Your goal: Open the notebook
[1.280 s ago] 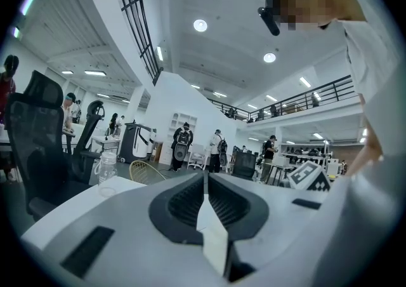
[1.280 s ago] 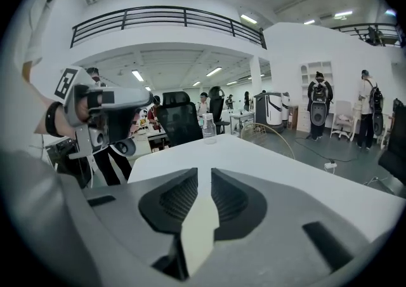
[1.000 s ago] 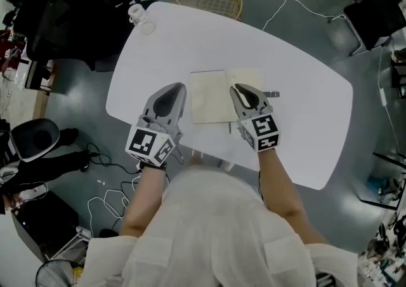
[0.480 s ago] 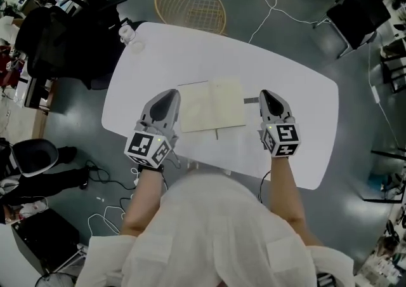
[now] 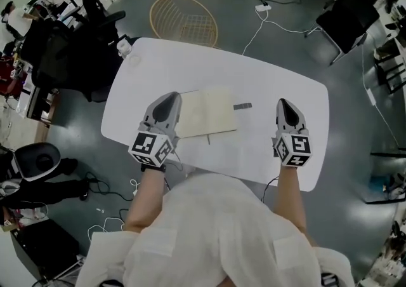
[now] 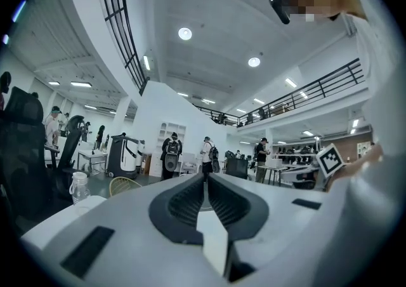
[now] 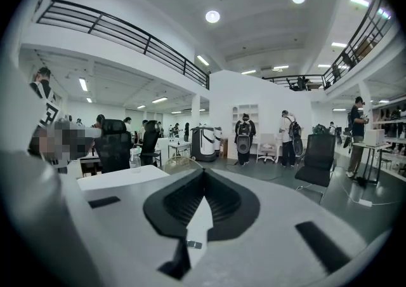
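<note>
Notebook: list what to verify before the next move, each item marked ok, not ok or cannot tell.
1. The notebook lies open, pale pages up, on the table: ok.
2. The right gripper is clear of the notebook; its jaws have just closed further and are now shut, with nothing between them: ok.
3. The left gripper is empty, jaws a thin slit apart: ok.
4. The left gripper is off the notebook's left edge: cannot tell; they overlap in the head view.
5. The small dark item to the right of the notebook lies apart from it: ok; what it is, cannot tell.
</note>
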Available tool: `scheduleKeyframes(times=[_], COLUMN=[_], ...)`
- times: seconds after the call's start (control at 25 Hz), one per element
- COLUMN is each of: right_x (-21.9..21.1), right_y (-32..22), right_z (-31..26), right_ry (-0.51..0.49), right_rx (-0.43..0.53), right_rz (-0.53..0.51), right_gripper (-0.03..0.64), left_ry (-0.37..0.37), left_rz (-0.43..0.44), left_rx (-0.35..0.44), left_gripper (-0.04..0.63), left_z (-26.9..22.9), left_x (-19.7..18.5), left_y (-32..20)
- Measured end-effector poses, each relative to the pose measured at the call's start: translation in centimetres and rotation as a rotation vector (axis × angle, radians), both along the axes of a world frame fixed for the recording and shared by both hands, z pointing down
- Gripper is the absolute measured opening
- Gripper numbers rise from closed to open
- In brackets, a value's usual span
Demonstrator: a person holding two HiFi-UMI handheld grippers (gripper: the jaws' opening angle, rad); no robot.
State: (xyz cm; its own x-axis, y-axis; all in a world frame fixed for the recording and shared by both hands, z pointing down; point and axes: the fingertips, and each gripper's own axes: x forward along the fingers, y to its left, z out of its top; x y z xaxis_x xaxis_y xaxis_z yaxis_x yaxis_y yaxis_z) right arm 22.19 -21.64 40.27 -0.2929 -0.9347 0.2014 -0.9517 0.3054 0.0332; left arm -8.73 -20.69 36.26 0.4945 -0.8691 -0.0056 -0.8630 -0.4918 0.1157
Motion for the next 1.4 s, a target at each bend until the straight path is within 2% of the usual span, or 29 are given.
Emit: scheduleKeyframes(times=[0.36,0.88,1.4], right_x=[5.2,8.9,9.3], right_y=[2.5,4.3,5.4], right_z=[-6.3,-8.4,-8.4], right_ry=[0.036,0.037,0.028], right_rx=[0.138,0.176,0.181], right_rz=[0.074,0.108,0.100], right_gripper=[0.005,0.002,0.002], left_ry=[-0.007,-0.012,-0.023], left_rz=[0.003,0.025,0.023], left_rx=[0.056,0.075,0.075], left_gripper=[0.021,0.021,0.021], left_z=[-3.0,-3.8,-3.9], left_x=[2.7,6.0,6.9], left_y=[-0.3,-0.3,1.1])
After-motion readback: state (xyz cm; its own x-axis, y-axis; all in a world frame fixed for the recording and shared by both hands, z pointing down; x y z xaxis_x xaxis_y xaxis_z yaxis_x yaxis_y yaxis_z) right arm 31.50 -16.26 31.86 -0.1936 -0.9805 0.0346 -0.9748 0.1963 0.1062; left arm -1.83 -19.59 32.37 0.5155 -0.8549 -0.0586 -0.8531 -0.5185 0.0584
